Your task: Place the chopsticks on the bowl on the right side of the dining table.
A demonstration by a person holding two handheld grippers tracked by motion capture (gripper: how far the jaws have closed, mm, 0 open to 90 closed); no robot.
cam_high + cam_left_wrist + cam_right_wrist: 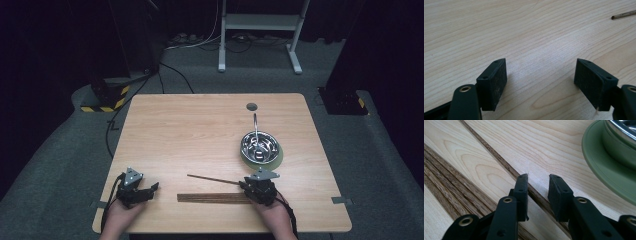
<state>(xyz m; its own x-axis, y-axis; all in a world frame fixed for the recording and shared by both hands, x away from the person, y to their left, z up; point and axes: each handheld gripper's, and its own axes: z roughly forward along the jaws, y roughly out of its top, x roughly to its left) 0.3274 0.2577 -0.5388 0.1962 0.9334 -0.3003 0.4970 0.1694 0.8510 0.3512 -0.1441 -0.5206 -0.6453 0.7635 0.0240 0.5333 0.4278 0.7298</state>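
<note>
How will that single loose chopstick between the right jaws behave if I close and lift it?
The single chopstick looks thin, straight and wooden, so probably stiff and very light. The right hand-held gripper straddles it near one end, jaws a little apart, so it may droop or pivot when lifted. Being slender, it could roll across the smooth table if nudged.

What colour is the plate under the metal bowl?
Olive green; the plate under the metal bowl shows best in the right gripper view.
</note>
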